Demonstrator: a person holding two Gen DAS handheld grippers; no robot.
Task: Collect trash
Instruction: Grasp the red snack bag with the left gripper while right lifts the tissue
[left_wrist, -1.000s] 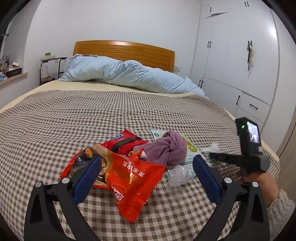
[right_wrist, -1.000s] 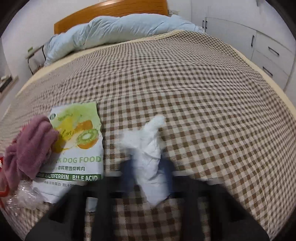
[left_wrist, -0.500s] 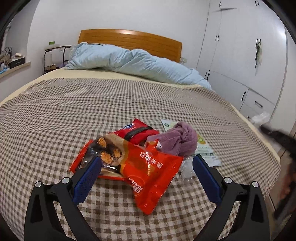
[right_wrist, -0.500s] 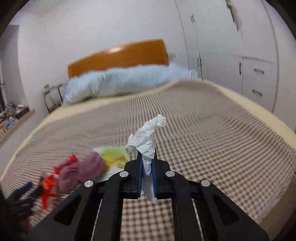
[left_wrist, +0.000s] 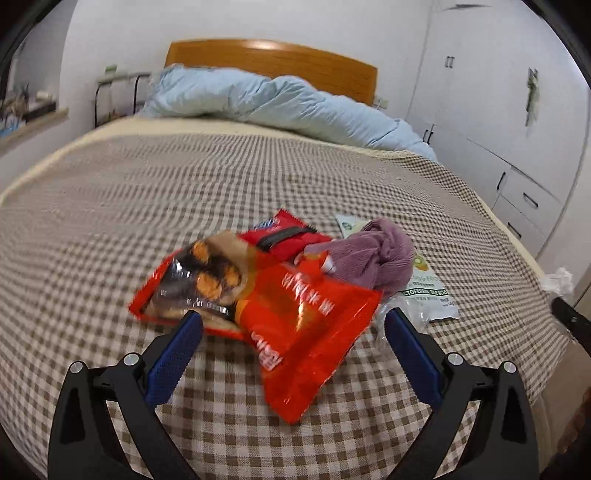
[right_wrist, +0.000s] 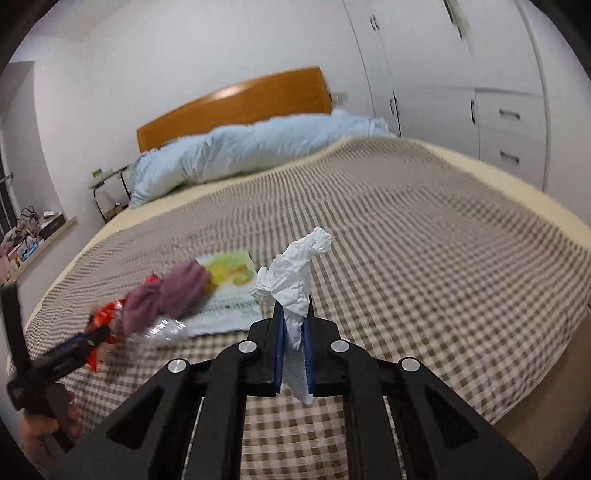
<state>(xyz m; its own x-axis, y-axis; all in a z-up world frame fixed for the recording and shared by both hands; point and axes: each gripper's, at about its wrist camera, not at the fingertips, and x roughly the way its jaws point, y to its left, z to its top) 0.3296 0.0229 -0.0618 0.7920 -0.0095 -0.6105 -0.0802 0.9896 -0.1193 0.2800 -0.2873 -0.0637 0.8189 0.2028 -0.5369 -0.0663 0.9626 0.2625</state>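
My right gripper (right_wrist: 293, 317) is shut on a crumpled white tissue (right_wrist: 295, 273), held up above the checked bedspread (right_wrist: 424, 280). That tissue (left_wrist: 557, 280) also shows at the right edge of the left wrist view. My left gripper (left_wrist: 291, 328) is open, its blue pads either side of the near end of a red snack bag (left_wrist: 295, 321) without touching it. Behind the bag lie a second red wrapper (left_wrist: 284, 236), a purple cloth (left_wrist: 376, 254), a green-and-white dog food packet (left_wrist: 428, 291) and a piece of clear plastic (right_wrist: 166, 330).
A light blue duvet (left_wrist: 277, 103) is bunched at the wooden headboard (left_wrist: 273, 59). White wardrobes with drawers (left_wrist: 517, 147) stand along the right of the bed. A cluttered ledge (right_wrist: 33, 236) and a bedside rack (left_wrist: 114, 88) are on the left.
The right gripper has lifted the tissue off the bedspread and drawn back to the bed's right edge. The left gripper has tilted a little over the red bag.
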